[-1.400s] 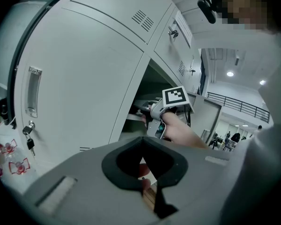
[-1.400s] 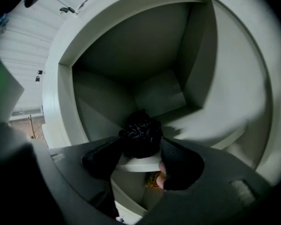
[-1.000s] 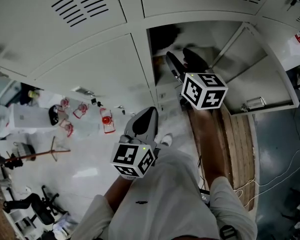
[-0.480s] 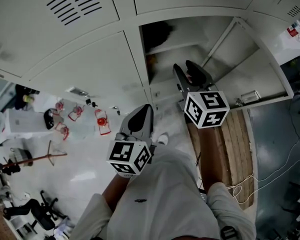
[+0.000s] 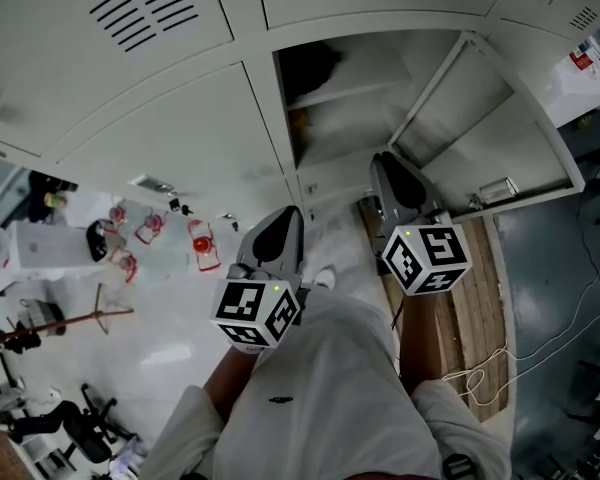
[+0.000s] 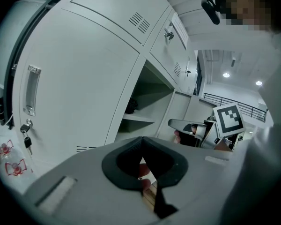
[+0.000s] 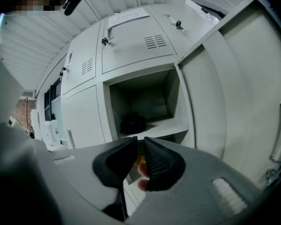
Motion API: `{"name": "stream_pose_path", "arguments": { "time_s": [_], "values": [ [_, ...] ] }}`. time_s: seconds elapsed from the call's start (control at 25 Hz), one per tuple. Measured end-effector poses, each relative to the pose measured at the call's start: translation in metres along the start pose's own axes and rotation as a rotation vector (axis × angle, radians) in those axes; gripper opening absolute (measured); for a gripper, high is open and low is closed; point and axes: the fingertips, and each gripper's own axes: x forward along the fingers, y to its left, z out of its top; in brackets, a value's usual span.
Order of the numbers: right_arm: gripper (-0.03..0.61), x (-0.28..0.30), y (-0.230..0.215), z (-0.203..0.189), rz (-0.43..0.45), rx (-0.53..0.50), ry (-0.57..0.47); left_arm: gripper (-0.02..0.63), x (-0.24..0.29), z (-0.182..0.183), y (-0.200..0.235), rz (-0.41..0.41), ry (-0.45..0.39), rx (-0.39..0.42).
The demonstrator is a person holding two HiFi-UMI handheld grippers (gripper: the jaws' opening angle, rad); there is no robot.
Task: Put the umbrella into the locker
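Black ribbed jaws of the right gripper (image 7: pixel 140 138) have just been closing and now stand clenched to a bare slit, with nothing between them. The left gripper (image 6: pixel 142 138), held low in front of the person's body, has its jaws pressed tip to tip and is likewise empty.

Beyond the right jaws the locker (image 7: pixel 145 95) stands open. A dark bundle that looks to be the folded umbrella (image 7: pixel 132 123) lies on its shelf (image 7: pixel 171 124), toward the left wall and well apart from both grippers. The door (image 7: pixel 201 102) hangs wide open to the right of the compartment. The neighbouring lockers are shut, and keys (image 6: pixel 26 139) dangle from the one to the left.

The umbrella appears to be stowed already, so what most likely remains is closing the door. That is where trouble could start. Clenched jaws can only give a blunt push, and one placed near the door's edge may slip off the smooth metal and let the gripper strike the frame. A hard shove could make the door bounce back open. How firmly the bundle sits cannot be told, and a jolt through the cabinet might roll it toward the front of the shelf and into the closing door's path.

Underfoot, a loose cable (image 5: pixel 480 376) trails across the floor beside wooden boards (image 5: pixel 472 288). A step taken while reaching for the door could catch on either.
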Motion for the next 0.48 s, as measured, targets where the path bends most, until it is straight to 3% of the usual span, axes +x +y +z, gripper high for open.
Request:
{"name": "stream_pose_path", "arguments": {
  "time_s": [0.2,0.48],
  "values": [
    [0.002,-0.017,-0.006,0.001,-0.043,-0.014,-0.020,0.017,0.000,0.001,0.001,0.003,-0.001,0.002],
    [0.002,-0.037,-0.019,-0.008,-0.096,-0.024,-0.022,0.017,-0.001,0.003,0.004,0.002,-0.011,0.026]
  ]
}}
